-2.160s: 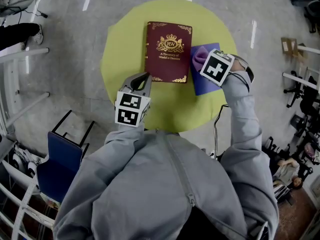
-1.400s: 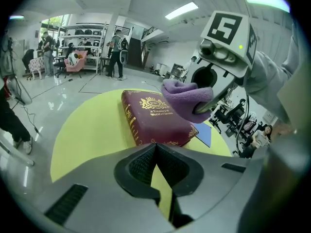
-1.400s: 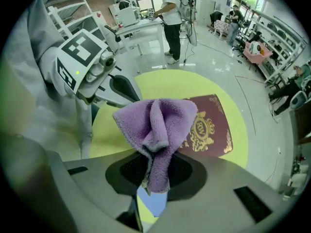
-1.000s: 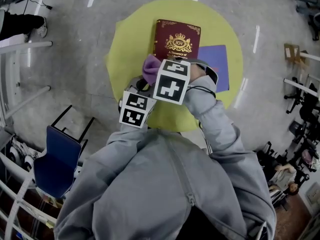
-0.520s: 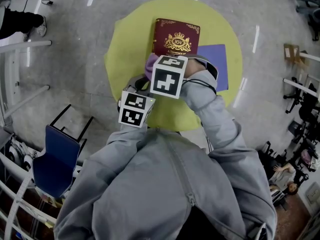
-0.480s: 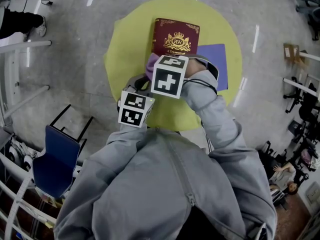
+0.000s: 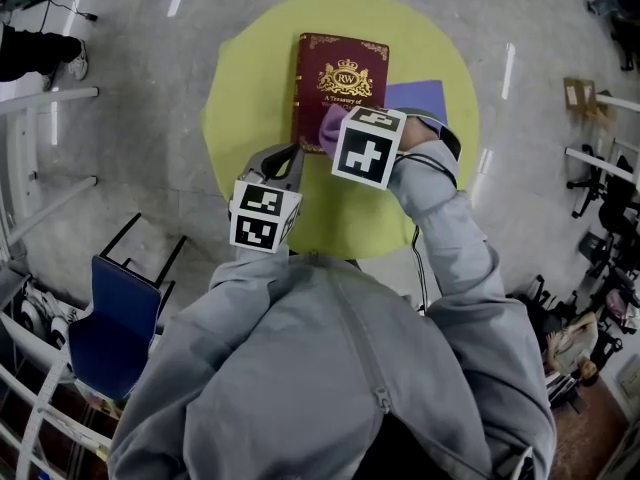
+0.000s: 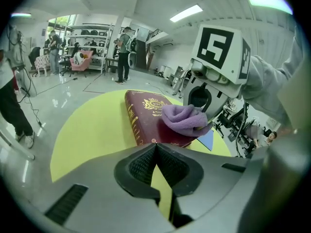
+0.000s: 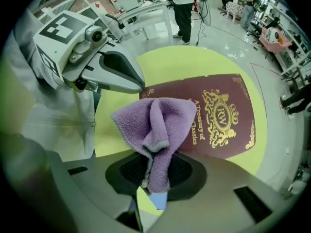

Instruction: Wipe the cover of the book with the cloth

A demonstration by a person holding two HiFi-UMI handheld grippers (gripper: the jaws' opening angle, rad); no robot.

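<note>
A dark red book [image 7: 340,80] with gold print lies flat on the round yellow table [image 7: 245,108]. My right gripper [image 9: 154,170] is shut on a purple cloth [image 9: 156,123]. The cloth [image 7: 331,128] is bunched over the near part of the book's cover, and in the left gripper view the cloth [image 8: 185,119] seems to rest on the book [image 8: 146,111]. My left gripper [image 8: 155,147] is shut and empty. It hovers over the table just short of the book's near left corner.
A blue sheet [image 7: 425,95] lies on the table to the right of the book. A blue chair [image 7: 110,318] stands on the floor at the lower left. People and shelves [image 8: 87,47] are far across the room.
My right gripper lifted the cloth off the blue sheet and carried it left. In the last half second it moved back right along the cover's near edge. My left gripper has hardly moved.
</note>
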